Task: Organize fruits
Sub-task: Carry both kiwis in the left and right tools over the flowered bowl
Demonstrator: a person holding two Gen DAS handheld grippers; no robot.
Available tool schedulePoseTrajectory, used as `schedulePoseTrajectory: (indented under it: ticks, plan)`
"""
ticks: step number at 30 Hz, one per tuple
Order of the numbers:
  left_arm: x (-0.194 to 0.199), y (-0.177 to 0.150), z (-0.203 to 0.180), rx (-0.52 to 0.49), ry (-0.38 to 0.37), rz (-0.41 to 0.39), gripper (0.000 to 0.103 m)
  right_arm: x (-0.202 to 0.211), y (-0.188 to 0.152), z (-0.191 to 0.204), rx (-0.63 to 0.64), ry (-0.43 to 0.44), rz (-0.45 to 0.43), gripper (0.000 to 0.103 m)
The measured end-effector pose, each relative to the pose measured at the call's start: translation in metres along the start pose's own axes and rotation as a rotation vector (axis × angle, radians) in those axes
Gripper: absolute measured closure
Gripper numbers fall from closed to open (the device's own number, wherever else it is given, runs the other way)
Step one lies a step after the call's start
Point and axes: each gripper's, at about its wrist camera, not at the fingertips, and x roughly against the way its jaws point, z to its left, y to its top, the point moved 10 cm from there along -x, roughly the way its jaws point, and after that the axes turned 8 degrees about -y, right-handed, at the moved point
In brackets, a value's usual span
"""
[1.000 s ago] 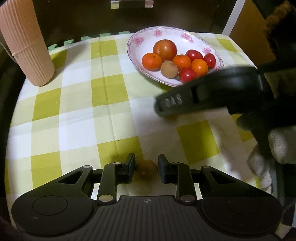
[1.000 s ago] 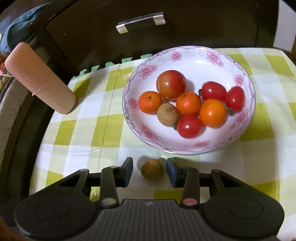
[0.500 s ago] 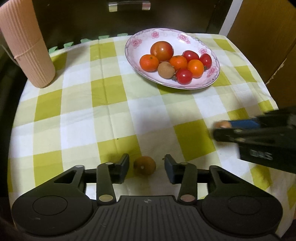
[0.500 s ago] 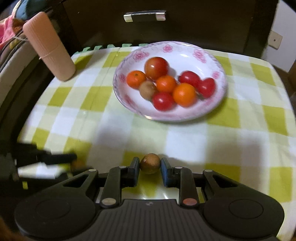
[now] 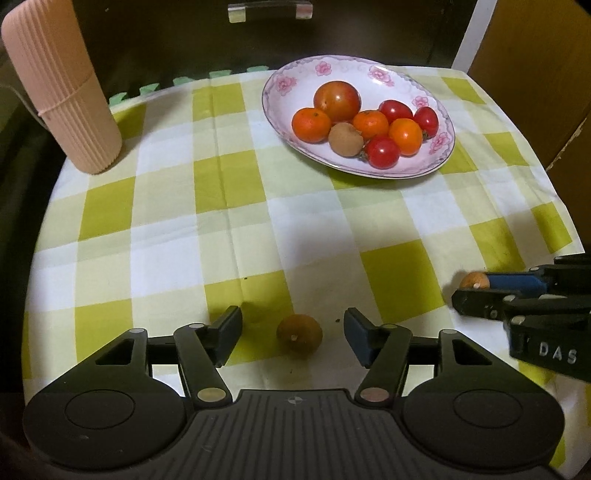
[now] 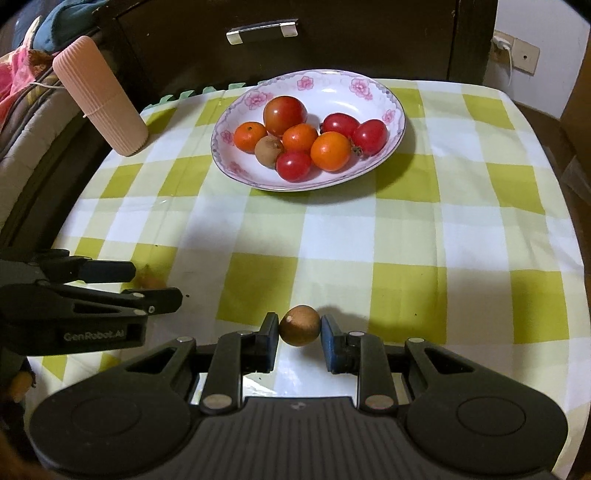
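Left gripper (image 5: 292, 334): jaws spread and have just been opening; a small brown fruit (image 5: 299, 335) lies on the cloth between them, touched by neither pad.
Right gripper (image 6: 299, 328): clenched on a second small brown fruit (image 6: 299, 325), both pads pressing its sides; seen from the left wrist view, this gripper (image 5: 467, 291) comes in from the right edge with the fruit (image 5: 474, 281) at its tips.
Plate (image 6: 391, 99): white with pink flowers on the rim, at the far side of the table, well apart from both grippers.
Plate contents: one large red tomato (image 6: 284, 115), three small red tomatoes, three orange fruits and one brownish fruit (image 6: 268, 150), all bunched together.
Tablecloth (image 6: 406, 229): green and white checks, covering the table.
Pink ribbed cylinder (image 5: 61, 86): standing at the far left corner of the cloth.
Background: dark drawer front with a metal handle (image 6: 261, 31) behind the plate.
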Motion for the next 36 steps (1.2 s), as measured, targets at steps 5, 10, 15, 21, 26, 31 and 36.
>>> schedulePoseTrajectory:
  ticks: [5, 10, 15, 21, 26, 31, 36]
  plan:
    - [-0.005, -0.004, -0.004, -0.036, 0.011, 0.019, 0.049, -0.005, -0.002, 0.005, 0.012, 0.006, 0.011, 0.079]
    - [-0.004, -0.007, -0.008, -0.067, 0.021, 0.024, 0.059, -0.009, -0.002, 0.007, 0.014, 0.009, 0.019, 0.079]
    - [-0.003, -0.008, -0.012, -0.088, 0.019, 0.026, 0.069, -0.012, -0.002, 0.009, 0.021, 0.012, 0.024, 0.079]
    - [0.000, -0.008, -0.017, -0.103, 0.008, 0.012, 0.069, -0.014, -0.001, 0.012, 0.026, 0.019, 0.028, 0.079]
    - [0.002, -0.006, -0.021, -0.118, 0.008, -0.002, 0.069, -0.015, -0.002, 0.015, 0.033, 0.022, 0.029, 0.079]
    - [0.003, -0.005, -0.021, -0.125, 0.008, -0.009, 0.069, -0.014, -0.001, 0.019, 0.044, 0.022, 0.021, 0.079]
    - [0.006, -0.004, -0.023, -0.136, 0.005, -0.016, 0.069, -0.012, 0.000, 0.021, 0.052, 0.023, 0.019, 0.079]
